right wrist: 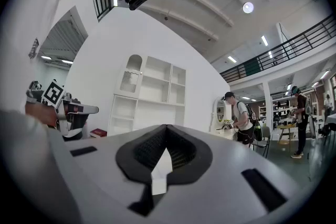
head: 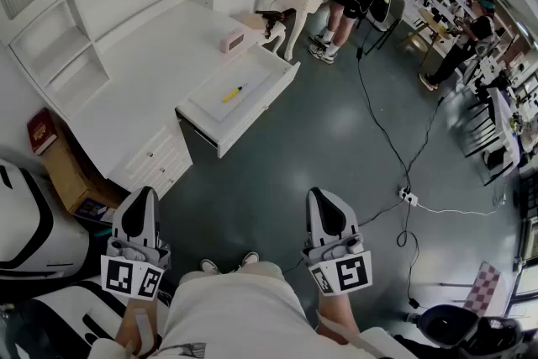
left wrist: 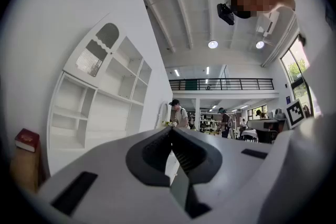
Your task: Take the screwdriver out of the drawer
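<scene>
Yellow screwdriver [head: 233,93] lying in the open drawer [head: 257,117] of the white table [head: 143,76]; well short of it, left gripper [head: 143,196] and right gripper [head: 322,197], jaws pressed together, empty.

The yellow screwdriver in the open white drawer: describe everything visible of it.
The small yellow screwdriver looks plastic-handled, with a darker end toward the upper right. Finer detail is too small to tell. It lies flat and diagonal on the floor of the pulled-out white desk drawer, alone, touching only that floor.
</scene>
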Action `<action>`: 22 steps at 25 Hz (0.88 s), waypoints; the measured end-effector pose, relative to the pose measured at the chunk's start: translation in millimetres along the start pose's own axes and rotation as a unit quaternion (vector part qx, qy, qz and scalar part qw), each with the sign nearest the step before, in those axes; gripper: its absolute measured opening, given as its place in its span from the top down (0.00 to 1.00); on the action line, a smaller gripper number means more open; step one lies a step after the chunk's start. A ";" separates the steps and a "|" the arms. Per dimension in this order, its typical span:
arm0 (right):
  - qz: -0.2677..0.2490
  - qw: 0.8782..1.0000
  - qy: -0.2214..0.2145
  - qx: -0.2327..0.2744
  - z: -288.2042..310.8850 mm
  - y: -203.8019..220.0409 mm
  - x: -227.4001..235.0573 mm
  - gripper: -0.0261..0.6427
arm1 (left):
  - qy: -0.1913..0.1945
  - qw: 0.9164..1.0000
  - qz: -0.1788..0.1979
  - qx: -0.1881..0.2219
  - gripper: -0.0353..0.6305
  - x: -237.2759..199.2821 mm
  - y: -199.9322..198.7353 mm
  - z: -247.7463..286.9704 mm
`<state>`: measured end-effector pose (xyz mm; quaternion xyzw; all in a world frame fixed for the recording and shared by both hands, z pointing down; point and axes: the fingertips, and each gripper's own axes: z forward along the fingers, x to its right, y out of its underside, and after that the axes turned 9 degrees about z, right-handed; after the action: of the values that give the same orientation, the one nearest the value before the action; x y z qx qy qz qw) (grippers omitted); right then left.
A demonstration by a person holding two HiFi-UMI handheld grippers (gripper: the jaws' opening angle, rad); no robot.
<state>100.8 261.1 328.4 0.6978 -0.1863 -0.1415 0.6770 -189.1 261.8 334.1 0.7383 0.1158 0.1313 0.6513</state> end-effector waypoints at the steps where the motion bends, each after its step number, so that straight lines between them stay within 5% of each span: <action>1: 0.000 1.000 -0.001 -0.001 -0.9 -0.5 1.1 0.95 | -0.002 1.000 -0.001 -0.002 0.92 0.7 0.1 0.0; 22: 0.025 0.999 -0.042 0.013 -15.7 -4.3 8.2 0.95 | -0.020 1.000 0.006 0.002 0.92 24.4 -5.6 -8.3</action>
<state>115.4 271.5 325.3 0.6954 -0.2336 -0.1514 0.6626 -169.1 278.6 330.5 0.7431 0.0987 0.1202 0.6509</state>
